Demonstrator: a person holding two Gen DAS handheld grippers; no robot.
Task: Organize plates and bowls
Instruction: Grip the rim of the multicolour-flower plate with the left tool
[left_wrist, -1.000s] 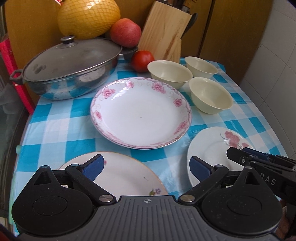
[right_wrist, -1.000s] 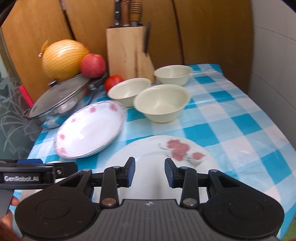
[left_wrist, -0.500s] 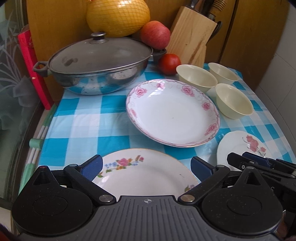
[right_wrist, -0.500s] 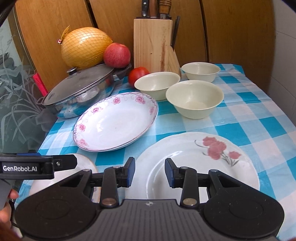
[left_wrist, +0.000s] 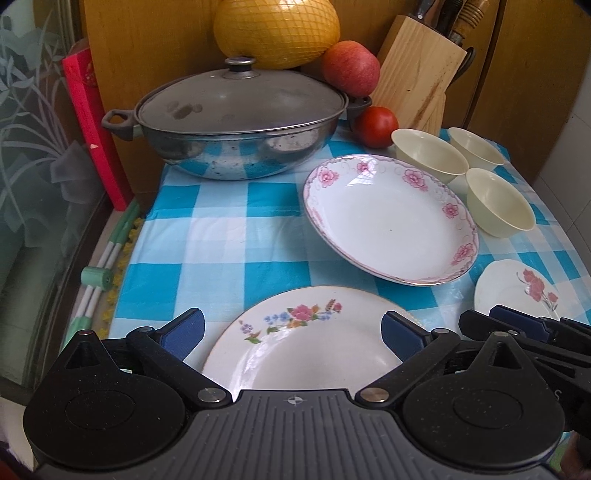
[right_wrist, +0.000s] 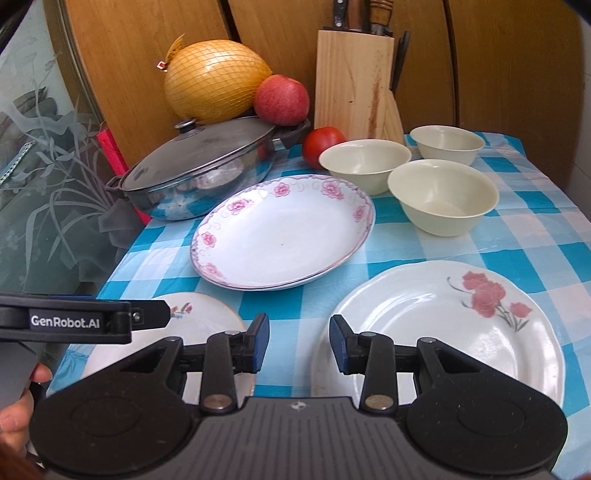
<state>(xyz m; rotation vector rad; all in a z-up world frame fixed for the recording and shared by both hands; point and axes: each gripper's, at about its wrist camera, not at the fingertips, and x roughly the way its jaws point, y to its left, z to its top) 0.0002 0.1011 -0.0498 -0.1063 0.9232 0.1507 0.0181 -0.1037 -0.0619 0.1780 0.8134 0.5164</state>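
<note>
A large deep plate with a pink flower rim (left_wrist: 391, 218) (right_wrist: 284, 229) lies mid-table. A flat plate with mixed flowers (left_wrist: 306, 339) lies at the near left, just ahead of my open left gripper (left_wrist: 293, 328); part of it shows in the right wrist view (right_wrist: 199, 321). A scalloped plate with red flowers (right_wrist: 443, 325) (left_wrist: 517, 291) lies at the near right, ahead of my open right gripper (right_wrist: 299, 343). Three cream bowls (right_wrist: 365, 162) (right_wrist: 447, 142) (right_wrist: 443, 199) stand apart at the back right. Both grippers are empty.
A lidded steel pan (left_wrist: 240, 122) stands at the back left, with a netted pomelo (left_wrist: 277, 31), an apple (left_wrist: 351, 72), a tomato (left_wrist: 376, 125) and a knife block (left_wrist: 417, 70) behind. The checked tablecloth (left_wrist: 221, 236) ends at a glass panel on the left.
Both grippers have pulled back toward me and to the left, so more of the near plates and the pan shows. No dish has moved.
</note>
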